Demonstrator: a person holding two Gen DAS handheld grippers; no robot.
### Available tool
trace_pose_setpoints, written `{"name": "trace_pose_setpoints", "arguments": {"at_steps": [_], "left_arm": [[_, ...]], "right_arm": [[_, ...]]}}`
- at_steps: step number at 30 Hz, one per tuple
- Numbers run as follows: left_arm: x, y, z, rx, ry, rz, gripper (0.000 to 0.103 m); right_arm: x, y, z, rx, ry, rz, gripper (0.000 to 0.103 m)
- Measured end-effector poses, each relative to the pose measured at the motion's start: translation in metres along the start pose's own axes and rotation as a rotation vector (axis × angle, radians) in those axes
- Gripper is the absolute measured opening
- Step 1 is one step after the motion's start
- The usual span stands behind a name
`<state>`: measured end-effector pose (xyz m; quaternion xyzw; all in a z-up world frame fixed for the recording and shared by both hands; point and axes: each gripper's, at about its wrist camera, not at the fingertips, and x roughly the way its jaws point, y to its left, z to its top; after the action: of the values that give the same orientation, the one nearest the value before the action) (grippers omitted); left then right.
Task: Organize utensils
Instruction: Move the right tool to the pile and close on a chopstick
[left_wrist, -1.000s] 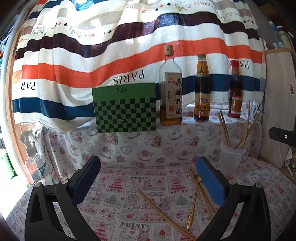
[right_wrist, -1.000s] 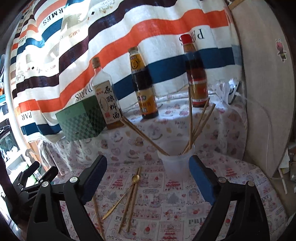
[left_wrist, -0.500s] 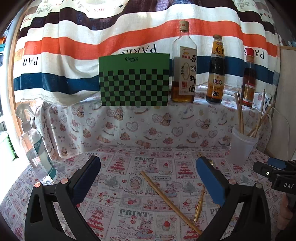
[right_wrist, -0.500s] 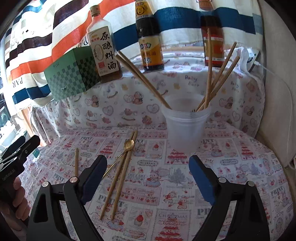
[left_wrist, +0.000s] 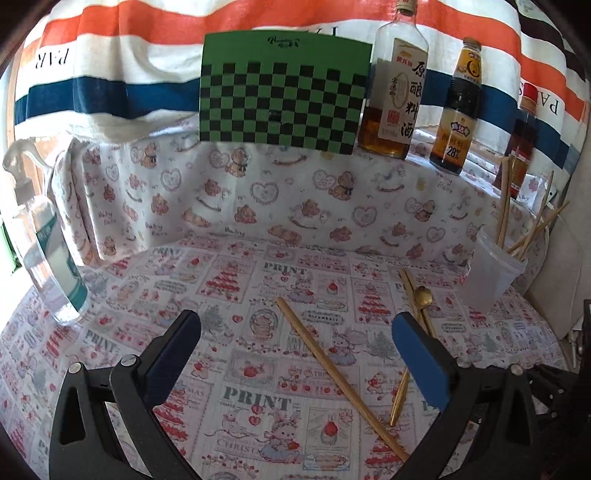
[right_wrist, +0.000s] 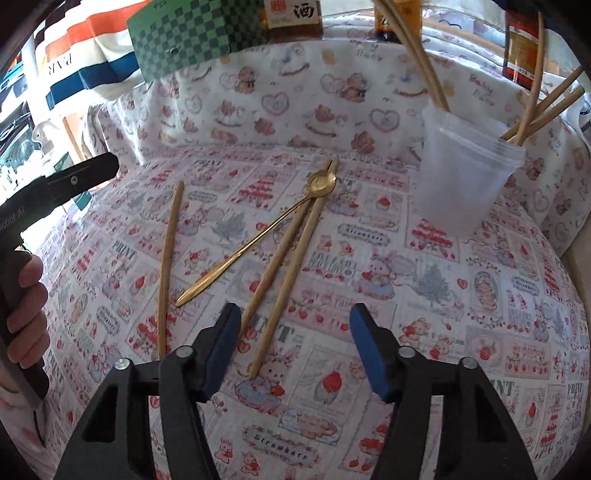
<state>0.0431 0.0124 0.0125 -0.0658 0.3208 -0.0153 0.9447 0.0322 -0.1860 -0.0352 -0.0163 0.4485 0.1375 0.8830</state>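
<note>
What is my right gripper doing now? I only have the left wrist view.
Observer: The right gripper points down at the tablecloth. Its jaws are apart with nothing between them, and they have just been closing.
Operator: What lies in front of it?
Observer: Two chopsticks lie side by side. Their near ends are just ahead of the jaws, closer to the left one.
Operator: And the spoon?
Observer: The bowl of the gold spoon rests on those chopsticks near their far ends. Its handle angles away toward the single chopstick.
</note>
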Motion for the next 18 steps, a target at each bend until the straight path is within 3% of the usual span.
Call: {"name": "trace_pose_setpoints", "arguments": {"at_steps": [2,7,8,12,15,18], "left_arm": [[0.008,0.005,-0.001,-0.026,0.043,-0.003,0.103],[0.026,0.010,-0.004,-0.051,0.119,0.028,0.103],[0.027,0.010,-0.005,-0.051,0.127,0.032,0.103],[0.035,0.009,-0.008,-0.041,0.160,0.048,0.103],[0.040,0.008,-0.009,-0.035,0.189,0.047,0.103],[0.043,0.007,-0.011,-0.046,0.213,0.026,0.103]], "right_arm": [[0.006,0.004,-0.003,-0.014,0.023,0.008,0.046],[0.004,0.012,-0.006,-0.052,0.015,-0.008,0.036],[0.005,0.012,-0.007,-0.046,0.021,-0.011,0.029],[0.004,0.010,-0.006,-0.056,0.028,-0.047,0.021],[0.003,0.010,-0.005,-0.071,0.021,-0.069,0.007],[0.004,0.010,-0.005,-0.086,0.000,-0.133,0.006]]}}
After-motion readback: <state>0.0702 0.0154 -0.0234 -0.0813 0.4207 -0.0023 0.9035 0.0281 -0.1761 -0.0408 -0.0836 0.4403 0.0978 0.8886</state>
